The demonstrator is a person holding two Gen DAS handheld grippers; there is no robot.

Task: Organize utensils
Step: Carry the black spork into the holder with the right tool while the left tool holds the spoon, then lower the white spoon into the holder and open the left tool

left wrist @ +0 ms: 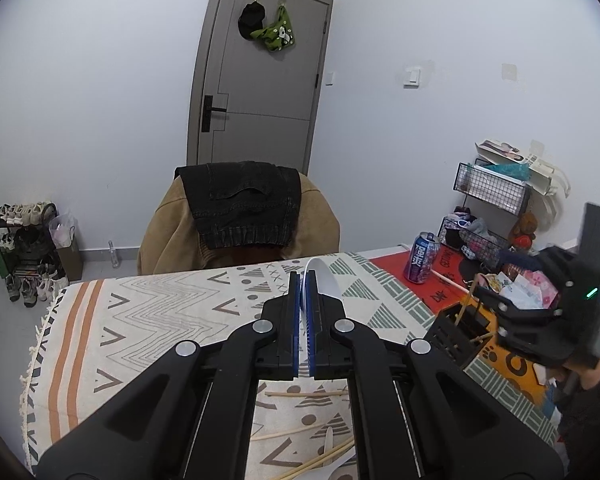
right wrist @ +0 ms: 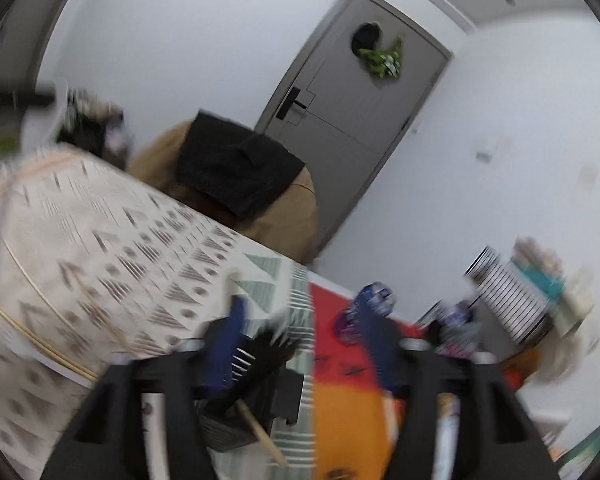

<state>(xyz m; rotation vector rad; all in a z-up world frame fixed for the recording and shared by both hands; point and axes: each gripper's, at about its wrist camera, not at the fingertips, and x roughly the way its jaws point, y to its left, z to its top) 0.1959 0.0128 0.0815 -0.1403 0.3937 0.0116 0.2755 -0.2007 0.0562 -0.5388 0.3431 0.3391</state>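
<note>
**Operator:** Utensils are split right now. I have a white plastic spoon (left wrist: 320, 276) pinched in my left gripper (left wrist: 303, 300), fingers closed nearly together on its handle, bowl sticking up past the tips. I'd say it's held high and clear of the desk (left wrist: 160, 312) so I can carry it over to the black utensil holder (left wrist: 458, 330) without dragging the patterned cloth.

**Colleague:** And the rest?

**Operator:** Several wooden chopsticks (left wrist: 304, 394) and another white spoon (left wrist: 334, 460) lie loose on the cloth under my left gripper. At least one chopstick stands in the holder already, leaning on its rim.

**Colleague:** What's the right hand doing?

**Operator:** My right gripper (right wrist: 300, 332) hangs just over the holder (right wrist: 252, 392), fingers spread wide. A pale stick (right wrist: 260, 432) runs close past the left finger down into the holder; whether anything touches it, I can't tell. My guess is I'm dropping one in there.

**Colleague:** How sure are you?

**Operator:** Not very. The right wrist view is smeared with motion blur, so the holder's compartments don't resolve. In the left view my own gripper body covers most of the loose pile and the spoon's handle, and the holder's near side is cut off by the right gripper (left wrist: 540, 312). A blue drink can (left wrist: 422, 258) stands behind it, near but apart.
</note>
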